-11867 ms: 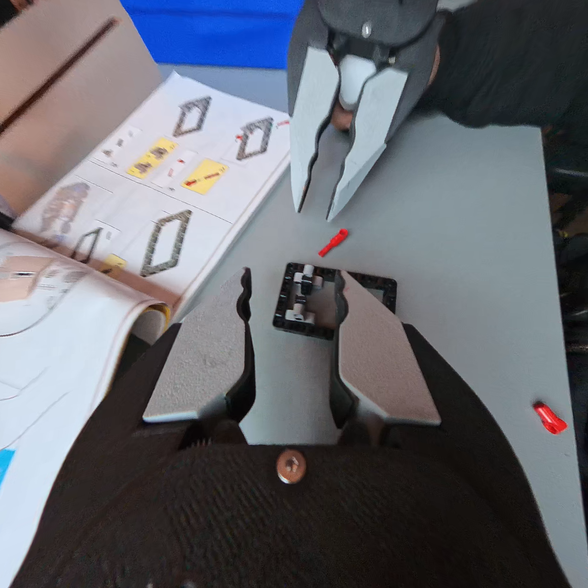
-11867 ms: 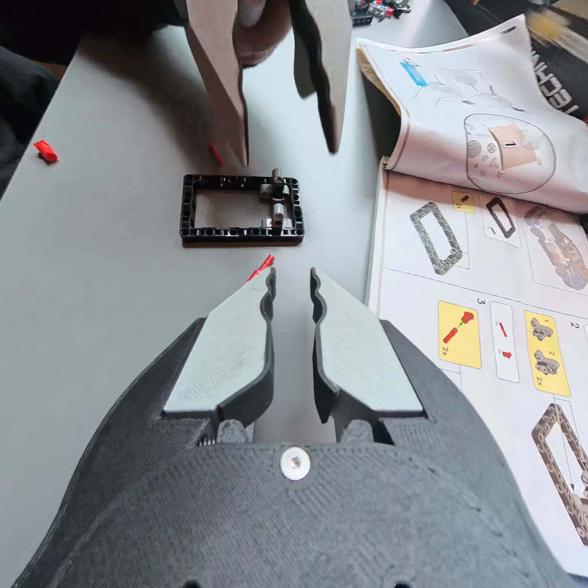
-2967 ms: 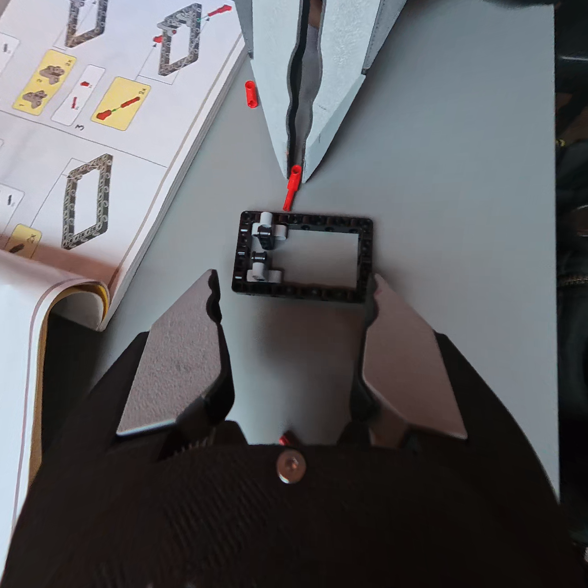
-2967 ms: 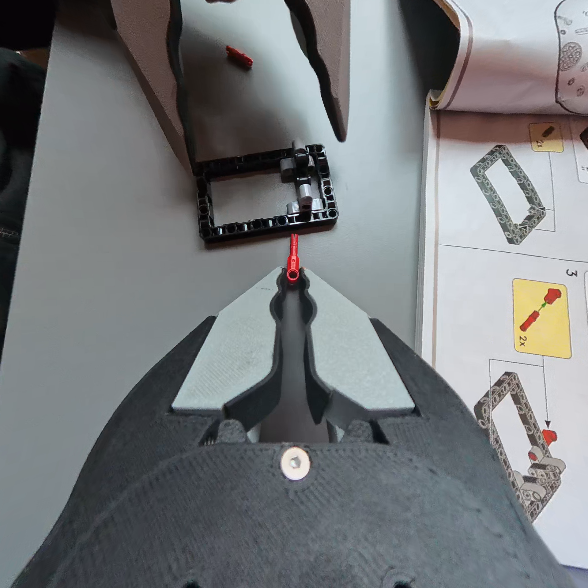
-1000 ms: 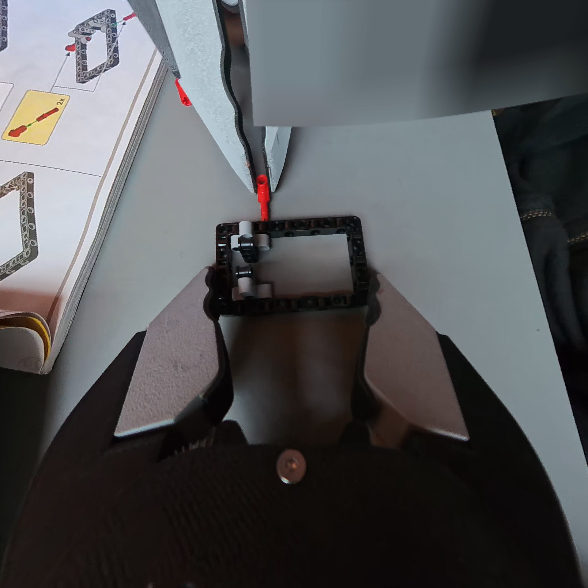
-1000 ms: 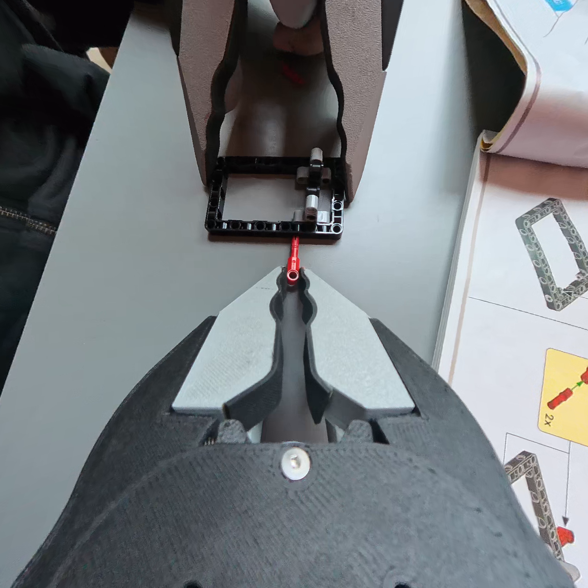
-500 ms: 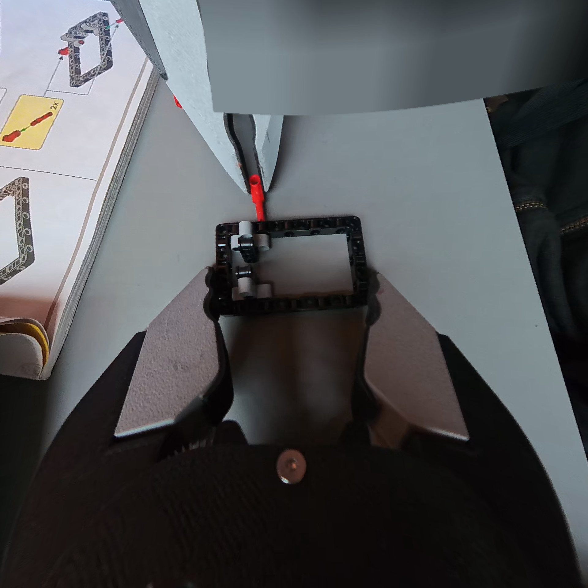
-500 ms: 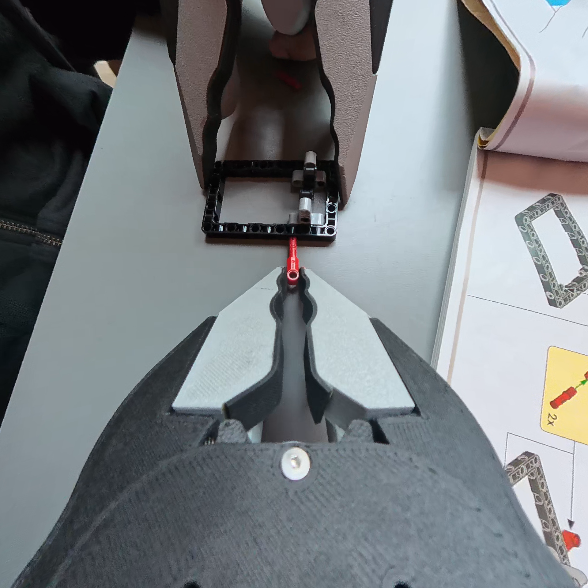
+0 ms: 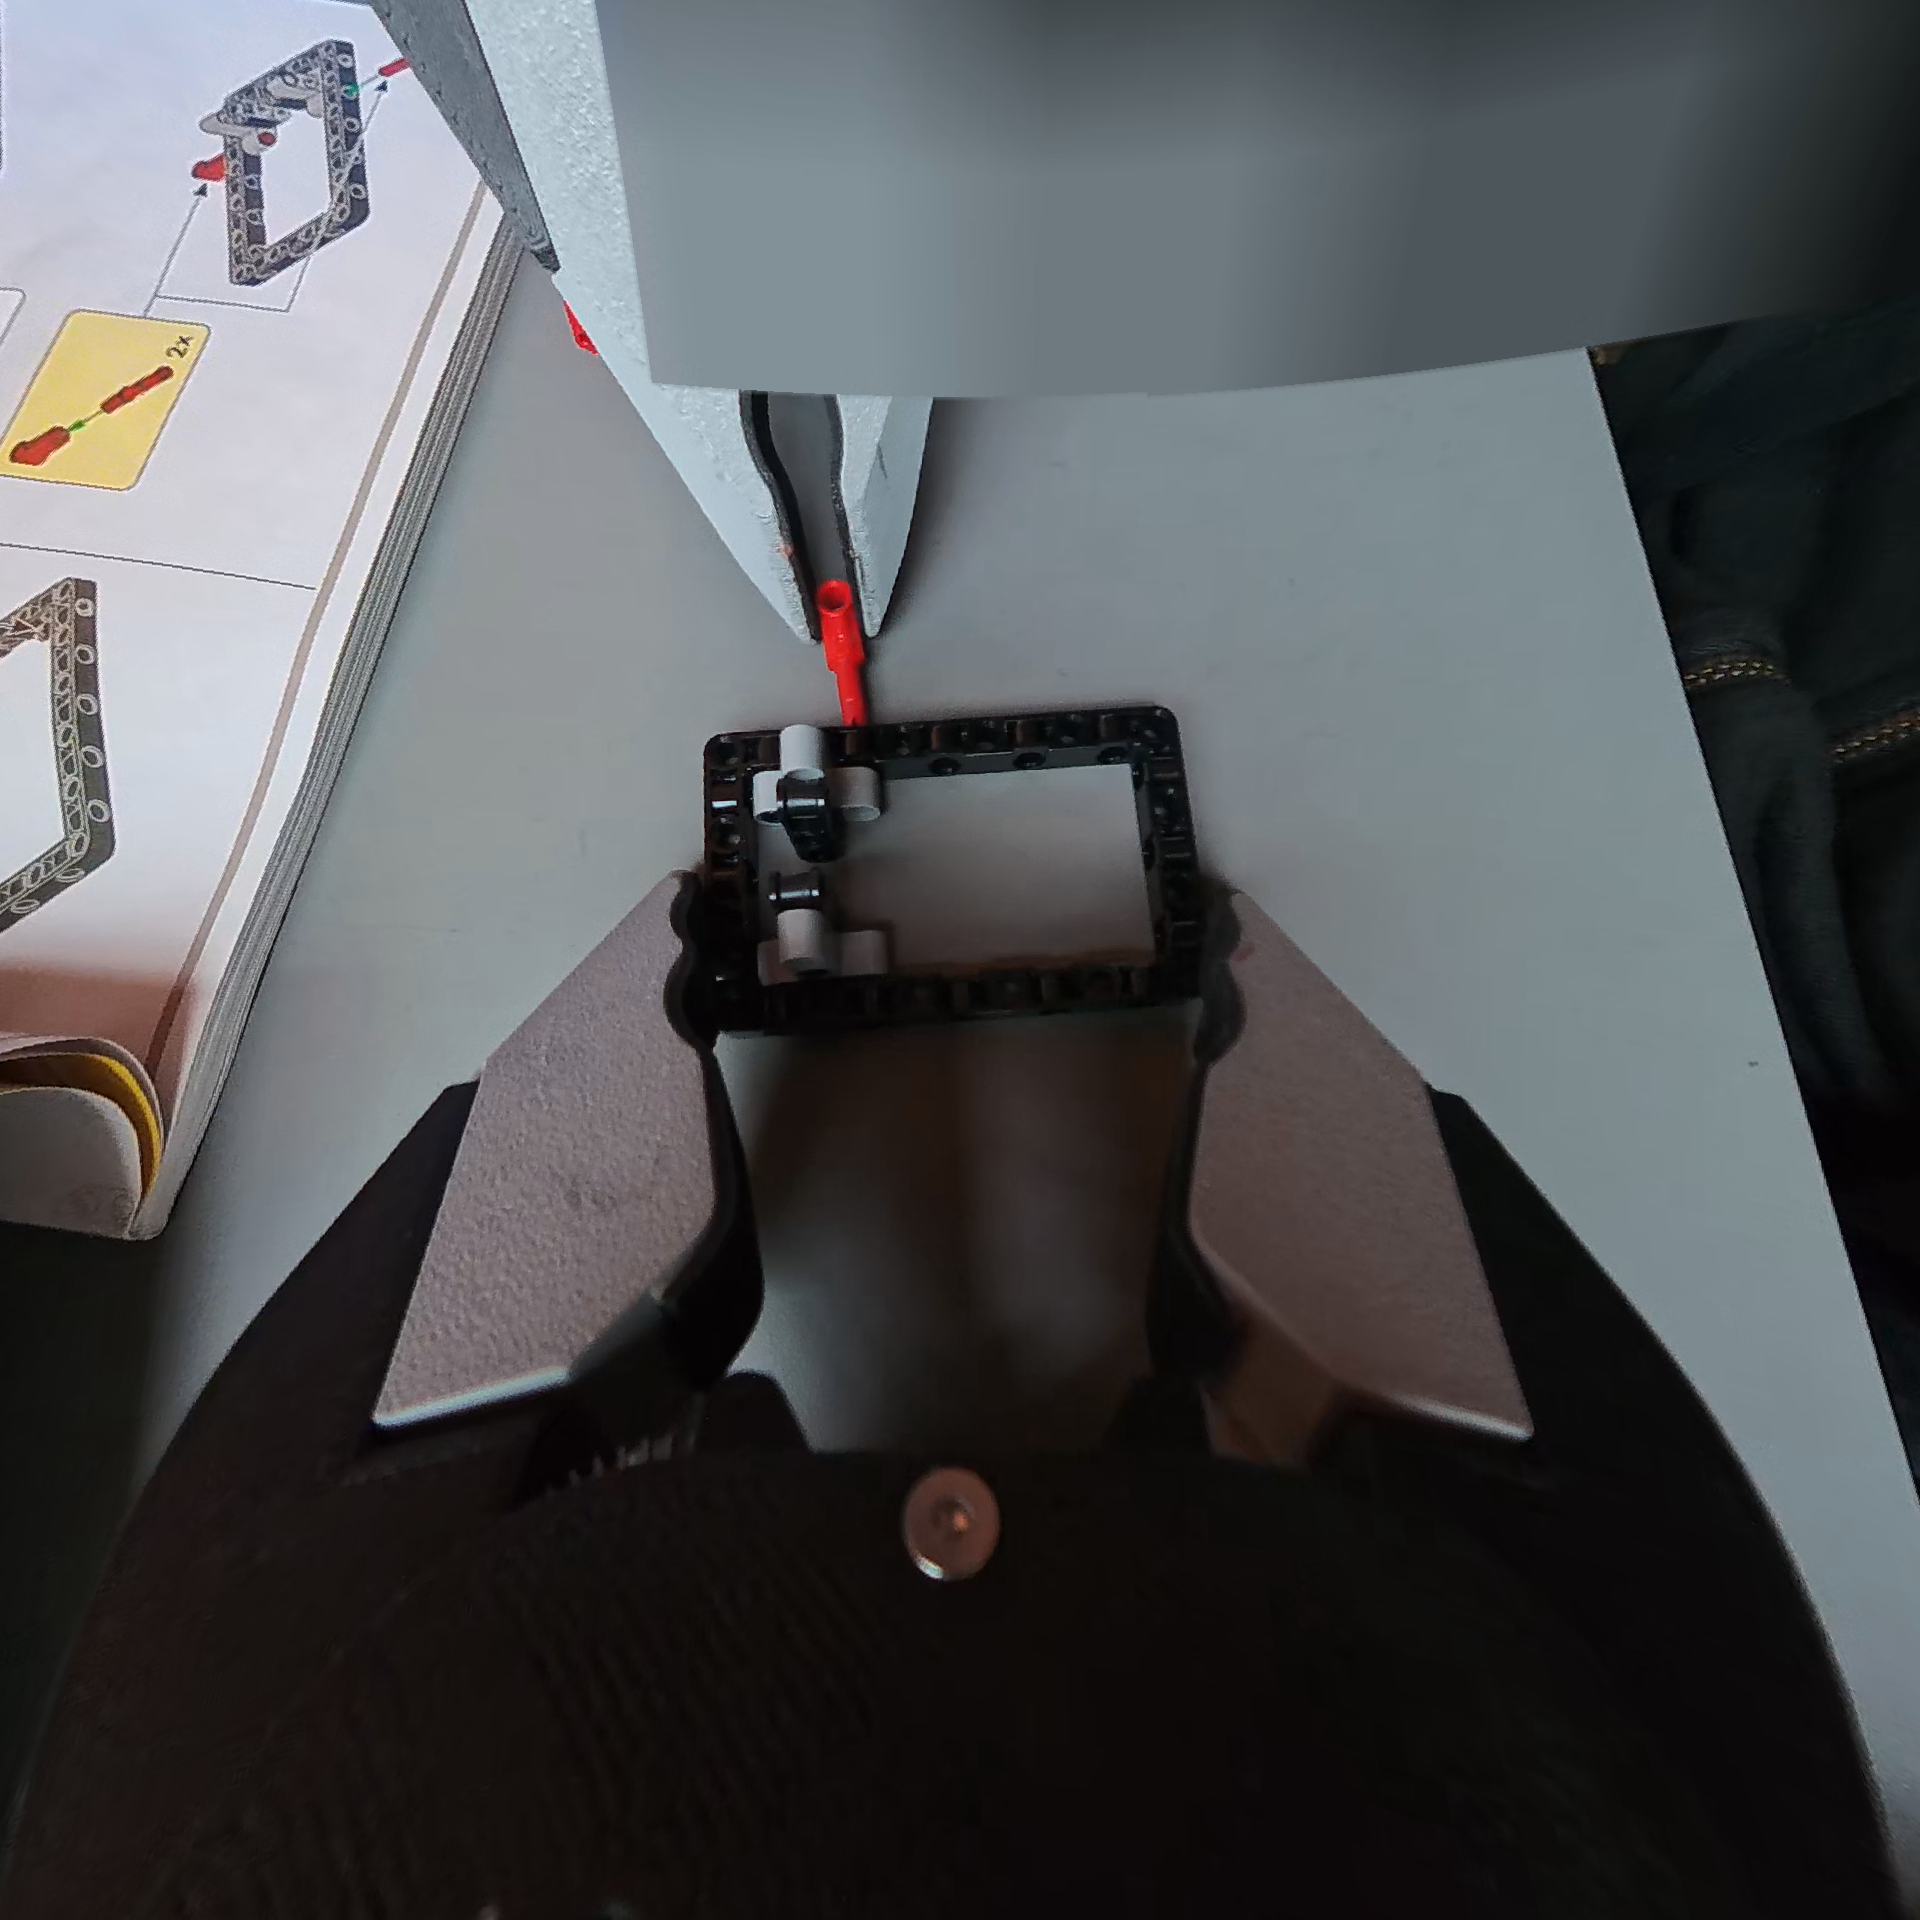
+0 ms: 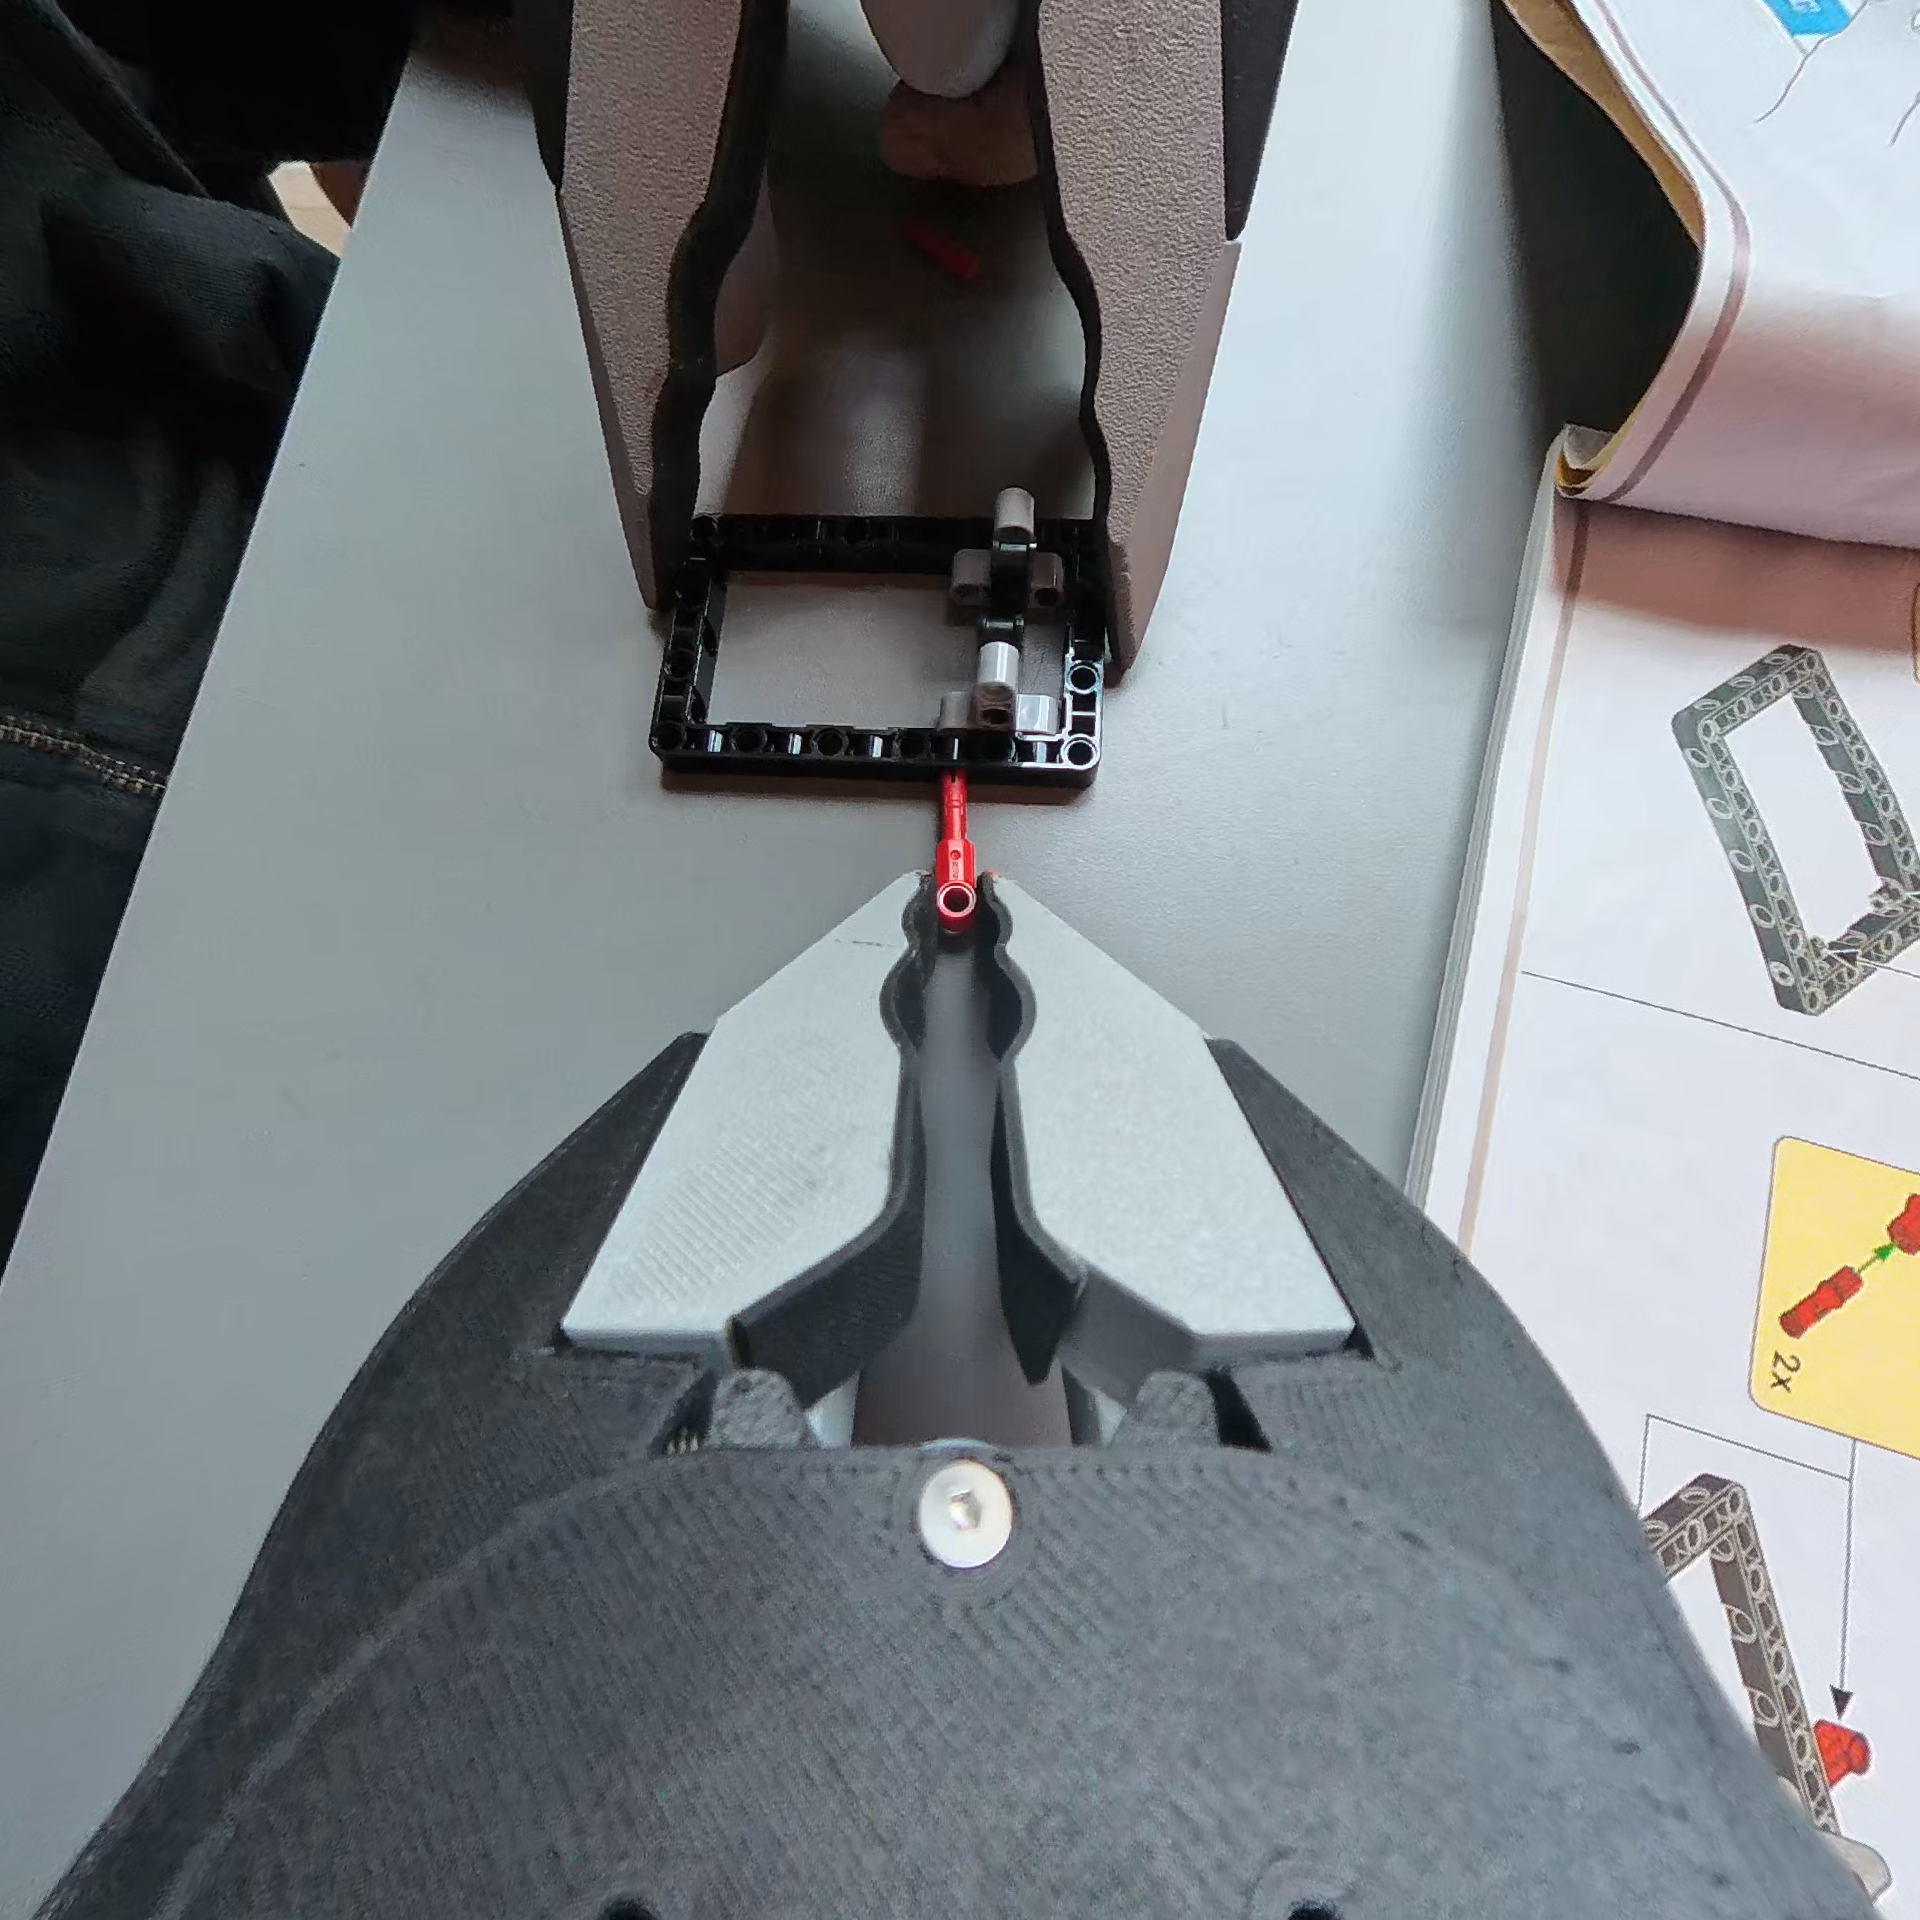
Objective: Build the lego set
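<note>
On grey desk (image 9: 1351,644), left gripper (image 9: 951,940) fingers clamp black rectangular lego frame (image 9: 1039,732); right gripper (image 10: 958,891) fingers, pinching thin red axle pin (image 10: 952,821), have now brought its tip to the frame's side hole; insertion starting.

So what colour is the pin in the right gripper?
Red pin, clearest in the right wrist view.

The worktop (image 9: 1403,727) was a plain, matte, pale grey surface with a straight edge along one side. Beyond that edge lay dark fabric (image 9: 1787,623), with a line of tan stitching (image 10: 73,743) showing on it. An open instruction booklet (image 10: 1662,1039) lay flat on the worktop's other side, its pages white with yellow boxes, one page curling up over the others. Light was soft and even, leaving dim, blurred shadows on the grey.
</note>
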The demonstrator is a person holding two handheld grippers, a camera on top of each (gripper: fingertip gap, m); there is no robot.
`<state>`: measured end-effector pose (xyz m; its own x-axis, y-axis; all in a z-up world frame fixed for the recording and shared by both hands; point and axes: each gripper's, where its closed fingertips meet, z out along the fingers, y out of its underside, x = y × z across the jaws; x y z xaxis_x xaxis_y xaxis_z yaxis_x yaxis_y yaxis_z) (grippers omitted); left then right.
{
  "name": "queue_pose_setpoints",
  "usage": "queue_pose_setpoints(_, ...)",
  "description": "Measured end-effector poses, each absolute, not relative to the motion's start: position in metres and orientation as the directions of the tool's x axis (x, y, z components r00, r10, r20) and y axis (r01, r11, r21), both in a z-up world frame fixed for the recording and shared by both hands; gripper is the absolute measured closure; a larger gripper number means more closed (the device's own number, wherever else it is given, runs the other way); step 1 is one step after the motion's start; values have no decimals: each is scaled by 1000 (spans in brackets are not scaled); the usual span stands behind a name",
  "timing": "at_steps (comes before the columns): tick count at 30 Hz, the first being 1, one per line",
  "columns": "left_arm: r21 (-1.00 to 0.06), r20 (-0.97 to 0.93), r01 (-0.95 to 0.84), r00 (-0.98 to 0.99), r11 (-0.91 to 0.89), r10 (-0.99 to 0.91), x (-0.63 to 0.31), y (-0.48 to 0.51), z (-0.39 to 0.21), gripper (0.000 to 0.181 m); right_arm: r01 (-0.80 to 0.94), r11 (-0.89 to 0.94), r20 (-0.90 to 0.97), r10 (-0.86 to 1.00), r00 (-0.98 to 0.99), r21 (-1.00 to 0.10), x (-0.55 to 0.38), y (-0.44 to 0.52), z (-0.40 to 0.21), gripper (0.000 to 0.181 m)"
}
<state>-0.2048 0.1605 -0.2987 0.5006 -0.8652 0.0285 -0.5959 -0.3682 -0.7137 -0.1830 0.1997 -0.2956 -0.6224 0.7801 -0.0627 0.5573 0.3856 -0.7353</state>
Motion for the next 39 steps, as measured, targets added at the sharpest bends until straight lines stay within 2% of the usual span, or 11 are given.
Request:
queue_pose_setpoints(5,-714,28,-596,501,-368,-865,-205,160,-299,88,556,391,-29,799,-601,-733,-187,203,-296,177)
queue_pose_setpoints(17,-714,28,-595,502,-369,-864,-205,160,-298,88,620,296,-129,828,-546,-727,-186,200,-294,177)
queue_pose_setpoints(24,-715,31,-588,516,-379,-856,-204,160,-299,88,601,314,-125,809,-575,-735,-182,182,-291,178)
queue_pose_setpoints(28,-715,37,-589,506,-376,-862,-200,159,-299,88,535,394,39,830,-557,-747,-195,184,-290,181)
queue_pose_setpoints(31,-716,35,-588,510,-378,-860,-199,159,-299,88,578,317,-75,829,-553,-752,-190,184,-289,181)
queue_pose_setpoints(35,-716,37,-585,513,-381,-858,-200,160,-299,88,637,248,-97,885,-456,-730,-189,204,-292,181)
queue_pose_setpoints(39,-715,34,-585,517,-382,-856,-200,160,-299,88,645,167,-196,870,-452,-746,-179,186,-287,156)
